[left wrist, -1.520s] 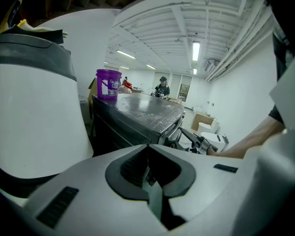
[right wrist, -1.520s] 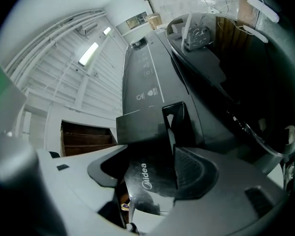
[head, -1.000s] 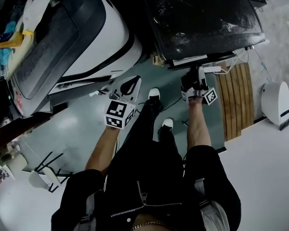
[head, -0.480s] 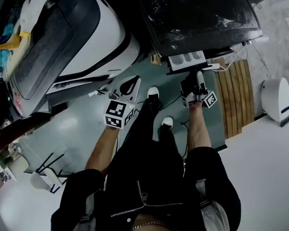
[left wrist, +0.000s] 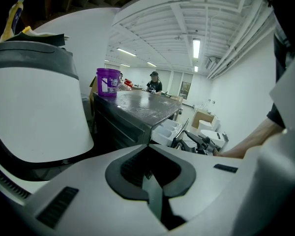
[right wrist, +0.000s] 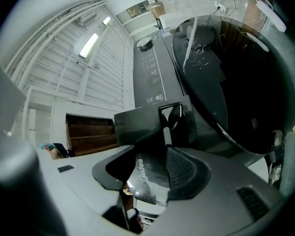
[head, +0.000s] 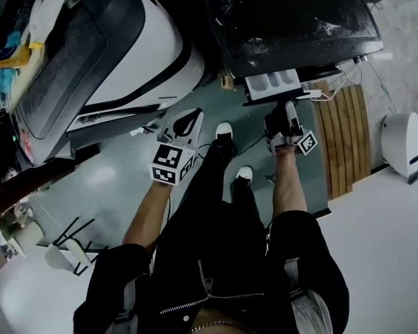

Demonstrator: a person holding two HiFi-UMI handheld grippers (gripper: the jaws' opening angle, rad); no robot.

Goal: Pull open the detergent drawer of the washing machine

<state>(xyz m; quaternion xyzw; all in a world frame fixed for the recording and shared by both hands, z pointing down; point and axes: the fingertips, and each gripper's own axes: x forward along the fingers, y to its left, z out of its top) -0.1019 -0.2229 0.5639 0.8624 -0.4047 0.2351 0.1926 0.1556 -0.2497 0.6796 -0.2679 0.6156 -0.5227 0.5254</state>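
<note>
Two tools are held just ahead of the person's legs. The left hand-held gripper (head: 187, 122) hangs idle over the green floor (head: 118, 179), its jaws pressed together on nothing. The right hand-held gripper (head: 288, 106) reaches forward and pinches the dark front panel (right wrist: 150, 173) of the detergent drawer (head: 272, 83).

Beyond it, the drawer stands partly out of the front-loading washing machine (head: 292, 19), at the machine's upper left corner, and its pale compartments show from above. A white appliance (head: 146, 47) stands to the left of the machine, clear of the work.

The drawer looks largely open, so the likely trouble is overdoing the pull. Drawing on past the stop could jerk the drawer off its runners or strain the catch. The grip is on a thin, glossy panel, so a pull angled down or sideways could let the jaws slide off. It could also cock the drawer in its slot and jam it.
</note>
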